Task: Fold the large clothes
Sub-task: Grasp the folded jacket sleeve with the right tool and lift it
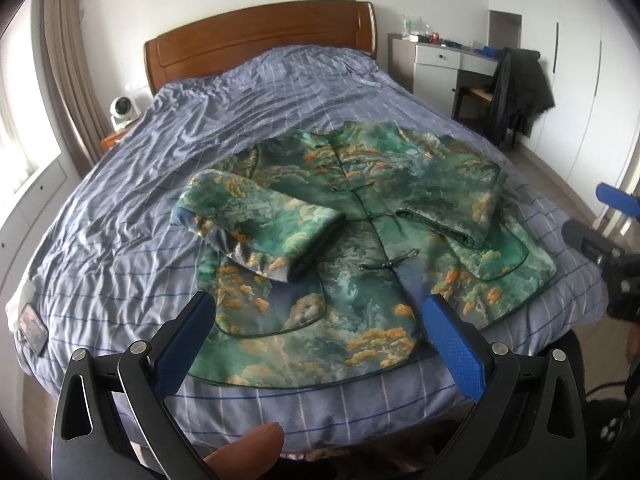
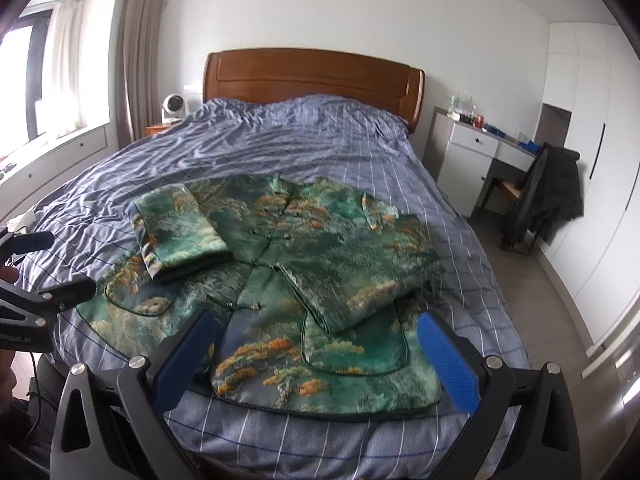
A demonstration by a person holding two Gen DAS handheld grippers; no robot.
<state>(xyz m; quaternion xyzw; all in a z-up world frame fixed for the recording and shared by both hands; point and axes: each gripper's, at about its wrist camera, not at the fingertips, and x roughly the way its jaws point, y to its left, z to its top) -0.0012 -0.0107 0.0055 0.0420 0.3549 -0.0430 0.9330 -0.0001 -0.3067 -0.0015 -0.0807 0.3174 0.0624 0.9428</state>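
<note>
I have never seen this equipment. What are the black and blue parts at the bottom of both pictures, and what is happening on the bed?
No robot here: a person holds a handheld claw in each hand, each with a camera looking along its two fingers. One picture is from the left claw, the other from the right claw. Both are open and hold nothing. On the bed, covered in blue checked bedding, lies a green patterned jacket, front up, both sleeves already folded across the body. The thumb belongs to the person.
</note>
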